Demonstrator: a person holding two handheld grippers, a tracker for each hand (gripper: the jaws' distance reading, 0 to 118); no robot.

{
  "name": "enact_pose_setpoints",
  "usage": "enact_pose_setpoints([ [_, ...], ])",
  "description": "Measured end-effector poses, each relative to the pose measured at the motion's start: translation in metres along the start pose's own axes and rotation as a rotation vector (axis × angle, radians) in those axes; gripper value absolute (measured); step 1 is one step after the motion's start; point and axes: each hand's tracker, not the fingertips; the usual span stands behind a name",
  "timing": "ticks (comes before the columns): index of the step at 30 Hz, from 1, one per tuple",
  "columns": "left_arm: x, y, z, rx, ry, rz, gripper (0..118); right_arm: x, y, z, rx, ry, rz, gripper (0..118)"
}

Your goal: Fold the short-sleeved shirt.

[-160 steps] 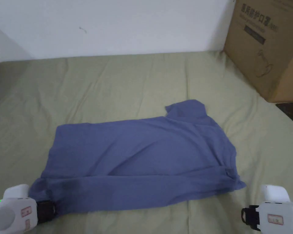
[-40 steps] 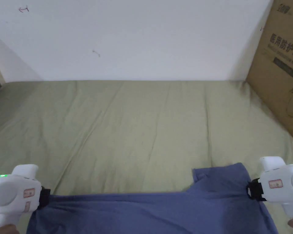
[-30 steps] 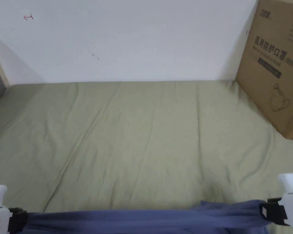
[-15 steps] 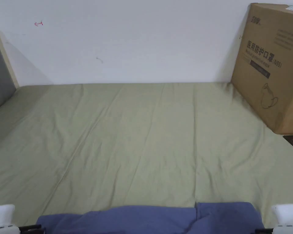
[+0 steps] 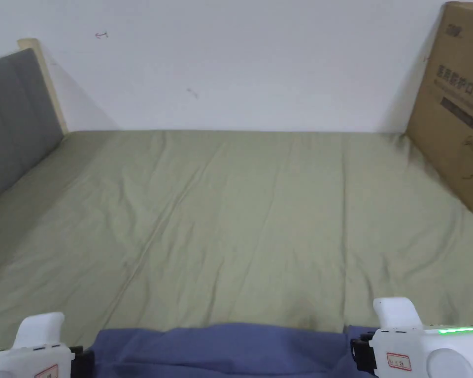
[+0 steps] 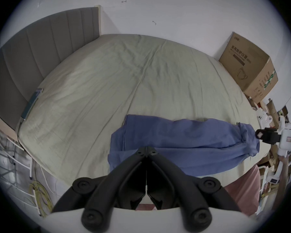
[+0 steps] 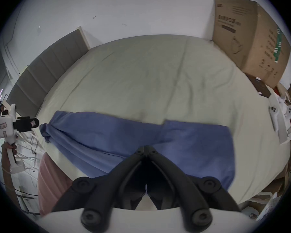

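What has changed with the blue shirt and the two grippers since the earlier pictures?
The shirt, spread mid-bed before, now lies bunched in a long band at the near edge of the bed. The left gripper and right gripper are shut, apparently on its ends. The box stayed.

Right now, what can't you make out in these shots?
- Shirt: head view, near part cut off by the bottom edge.
- Left hand-held gripper: in its own view the jaws meet over the shirt; whether cloth is pinched, its own tips hide.
- Right hand-held gripper: same doubt, and the shirt around it is blurred.
- Small white items by the box: too small to identify.
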Motion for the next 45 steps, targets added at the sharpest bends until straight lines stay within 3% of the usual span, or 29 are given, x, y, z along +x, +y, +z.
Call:
enact_pose_setpoints([
  [1,-0.008,-0.002,0.001,0.003,-0.016,0.020,4,-0.006,0.002,-0.004,-0.005,0.013,0.003,0],
  [4,-0.041,-0.009,-0.005,0.001,-0.010,0.138,97,-0.029,0.011,-0.017,-0.029,0.034,0.044,0],
  [5,-0.050,-0.011,-0.004,-0.012,-0.039,0.185,115,-0.035,0.012,-0.021,-0.039,0.038,0.053,0],
  [7,-0.069,-0.018,-0.011,0.016,-0.121,0.274,113,-0.048,0.018,-0.031,-0.052,0.068,0.060,0],
  [14,-0.092,-0.044,-0.070,-0.150,-0.409,0.581,108,-0.091,0.026,-0.060,-0.093,0.109,0.093,0],
  [16,-0.093,-0.053,-0.078,-0.098,-0.396,0.602,104,-0.100,0.025,-0.062,-0.103,0.118,0.101,0],
  [17,-0.093,-0.050,-0.076,-0.106,-0.392,0.603,82,-0.102,0.025,-0.064,-0.109,0.121,0.106,0],
  [18,-0.098,-0.050,-0.071,-0.094,-0.389,0.649,35,-0.103,0.025,-0.064,-0.114,0.123,0.110,0],
  [19,-0.105,-0.051,-0.067,-0.076,-0.368,0.675,8,-0.105,0.023,-0.062,-0.115,0.125,0.109,0],
  [22,-0.112,-0.055,-0.072,-0.128,-0.430,0.809,8,-0.101,0.023,-0.064,-0.127,0.138,0.095,0],
  [29,-0.047,-0.003,-0.030,-0.062,-0.290,0.522,8,-0.060,0.020,-0.044,-0.105,0.099,-0.003,0],
  [36,0.103,0.063,0.025,0.027,-0.390,0.033,8,0.004,0.006,-0.005,-0.035,0.029,-0.141,0],
  [42,0.228,0.040,-0.009,-0.084,-0.556,-0.324,10,0.054,-0.015,0.011,-0.028,-0.030,-0.274,0],
  [43,0.242,0.031,-0.020,-0.116,-0.541,-0.360,20,0.054,-0.018,0.015,-0.031,-0.031,-0.291,0],
  [45,0.263,0.007,-0.056,-0.184,-0.560,-0.425,75,0.064,-0.029,0.021,-0.036,-0.041,-0.330,0],
])
